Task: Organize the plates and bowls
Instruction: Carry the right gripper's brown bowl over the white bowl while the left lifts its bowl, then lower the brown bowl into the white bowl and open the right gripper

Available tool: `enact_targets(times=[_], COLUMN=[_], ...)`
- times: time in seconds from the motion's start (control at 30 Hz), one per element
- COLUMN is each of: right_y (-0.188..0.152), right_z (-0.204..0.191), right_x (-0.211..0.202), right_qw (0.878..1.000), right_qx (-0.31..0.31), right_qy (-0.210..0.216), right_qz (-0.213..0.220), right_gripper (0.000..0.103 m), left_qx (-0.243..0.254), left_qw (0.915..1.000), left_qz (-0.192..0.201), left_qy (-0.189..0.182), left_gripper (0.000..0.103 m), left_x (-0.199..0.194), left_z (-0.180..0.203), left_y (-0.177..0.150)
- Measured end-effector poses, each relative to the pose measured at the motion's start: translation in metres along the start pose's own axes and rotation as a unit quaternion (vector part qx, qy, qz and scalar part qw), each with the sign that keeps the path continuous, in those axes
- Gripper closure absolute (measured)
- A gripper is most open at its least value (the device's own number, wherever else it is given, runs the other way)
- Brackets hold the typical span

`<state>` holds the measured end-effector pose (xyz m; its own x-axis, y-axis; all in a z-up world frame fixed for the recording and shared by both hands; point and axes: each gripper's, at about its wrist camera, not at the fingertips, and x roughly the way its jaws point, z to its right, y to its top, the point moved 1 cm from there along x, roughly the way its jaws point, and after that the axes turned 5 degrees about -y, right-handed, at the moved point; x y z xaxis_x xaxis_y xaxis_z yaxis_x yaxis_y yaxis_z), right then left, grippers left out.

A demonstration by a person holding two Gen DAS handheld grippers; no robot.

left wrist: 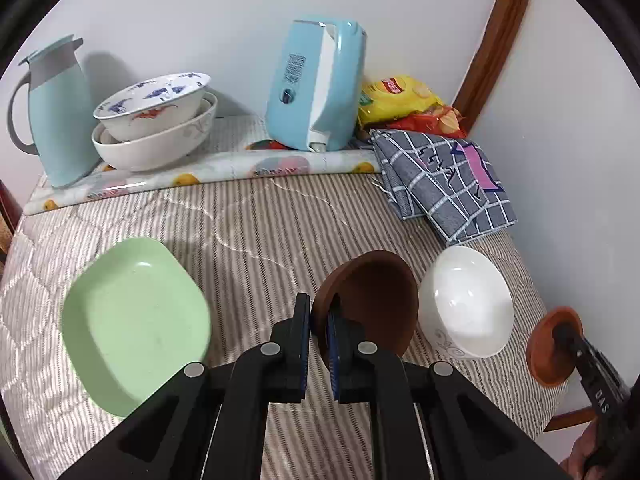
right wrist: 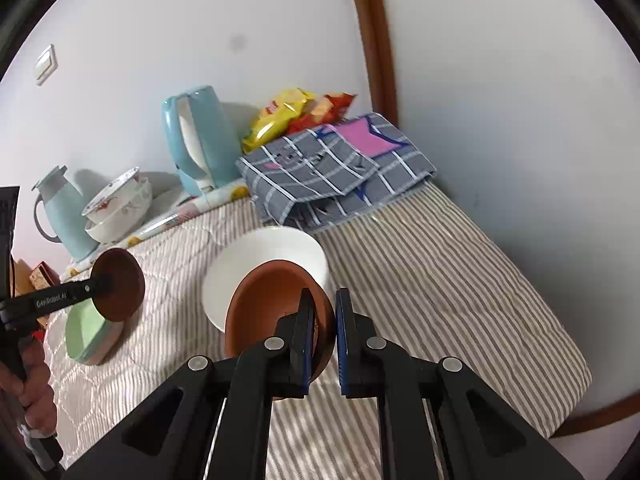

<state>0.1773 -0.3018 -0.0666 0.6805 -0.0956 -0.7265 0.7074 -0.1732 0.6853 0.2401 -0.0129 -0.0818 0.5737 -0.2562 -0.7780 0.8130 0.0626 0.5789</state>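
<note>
My left gripper [left wrist: 319, 312] is shut on the rim of a dark brown bowl [left wrist: 372, 304] and holds it tilted above the striped table cover; the bowl also shows in the right wrist view [right wrist: 120, 288]. My right gripper [right wrist: 325, 308] is shut on the rim of an orange-brown bowl [right wrist: 268, 300], held just in front of a white bowl [right wrist: 264, 252]. In the left wrist view the white bowl [left wrist: 468, 304] sits right of the dark bowl, and the orange-brown bowl [left wrist: 548, 344] is at the far right. A green square plate [left wrist: 136, 324] lies at the left.
Stacked patterned white bowls [left wrist: 156, 120], a light blue jug [left wrist: 56, 112], a blue tissue box [left wrist: 316, 84], snack bags [left wrist: 404, 104] and a folded checked cloth [left wrist: 444, 184] stand along the back by the wall. The table edge [right wrist: 560, 384] is at the right.
</note>
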Motion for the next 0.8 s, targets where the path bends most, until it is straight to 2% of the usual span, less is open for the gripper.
enact_targets(times=[0.17,0.4,0.8], right_y=[0.010,0.011,0.012], right_z=[-0.018,-0.041,-0.048], right_x=[0.014,0.052,0.108], right_qw=[1.000,0.999,0.997], right_qx=[-0.011,-0.030,-0.040], right_qy=[0.007,0.005,-0.008], right_qz=[-0.005,-0.033,-0.073], right_gripper=[0.093,0.093,0.093], left_qx=[-0.008,-0.027,-0.031], left_qw=[0.9999,0.9993,0.9992], left_qz=[0.007,0.008,0.002], left_qy=[0.011,0.025,0.024], left_gripper=[0.095,0.095,0.095], left_x=[-0.006,-0.003,0.011], left_z=[-0.015,-0.038,-0.052], left_y=[0.007,0.012,0.021])
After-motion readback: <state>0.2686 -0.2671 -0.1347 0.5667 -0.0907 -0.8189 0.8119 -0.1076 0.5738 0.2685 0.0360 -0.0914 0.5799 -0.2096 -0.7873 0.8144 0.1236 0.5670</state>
